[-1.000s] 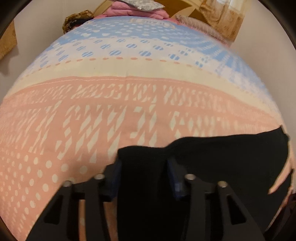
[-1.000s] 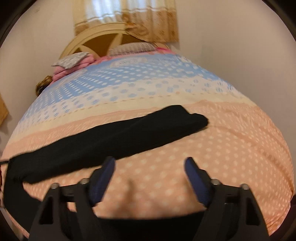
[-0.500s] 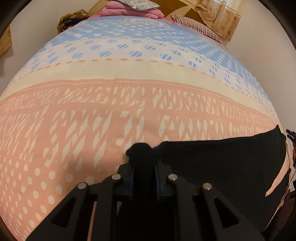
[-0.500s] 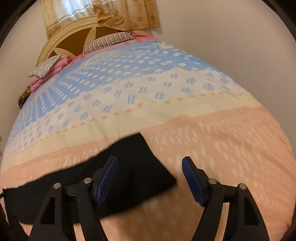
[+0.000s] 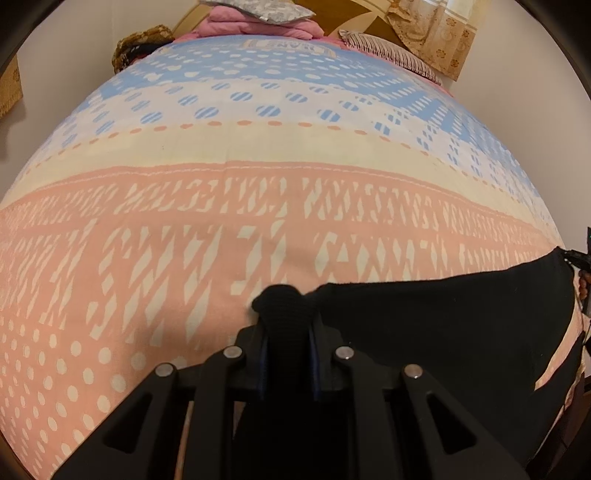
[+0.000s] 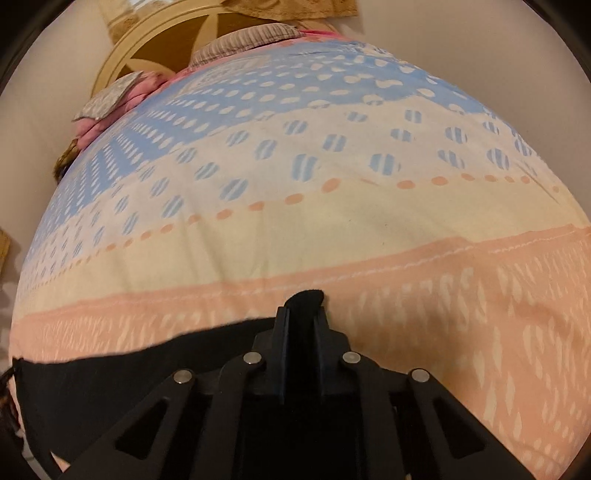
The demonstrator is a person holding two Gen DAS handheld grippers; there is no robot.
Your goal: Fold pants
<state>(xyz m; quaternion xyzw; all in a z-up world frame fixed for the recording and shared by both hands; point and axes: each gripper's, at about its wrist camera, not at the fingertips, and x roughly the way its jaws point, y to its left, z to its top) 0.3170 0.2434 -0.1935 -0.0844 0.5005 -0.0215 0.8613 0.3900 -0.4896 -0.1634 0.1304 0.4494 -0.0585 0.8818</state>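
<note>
On the bed, a quilt (image 5: 229, 206) banded in blue, cream and peach covers the whole mattress, and the black pants (image 5: 461, 314) lie across its peach band near the foot. In the left wrist view the left tongs (image 5: 287, 317) are pinched narrow on a bunched corner of the pants, a knob of black cloth poking out just past the tips; the rest of the garment spreads flat to the right of the tongs and runs to the quilt's edge. In the right wrist view the right tongs (image 6: 303, 314) have just closed and now clamp a fold of the same pants (image 6: 110, 376), a small black tab standing up between the pads, while the cloth stretches away to the left of the tongs along the peach band. Writing is printed in pale letters across the peach stripe and again in a panel near the head of the quilt, but it is too warped and faint to read. At the head of the bed a cream and brown headboard (image 6: 155, 48) rises behind a striped pillow (image 6: 243, 40), with a folded pink blanket (image 5: 255, 26) and a grey patterned cushion (image 5: 258, 7) stacked beside it. A floral curtain (image 5: 436, 33) hangs at the wall beyond.
</note>
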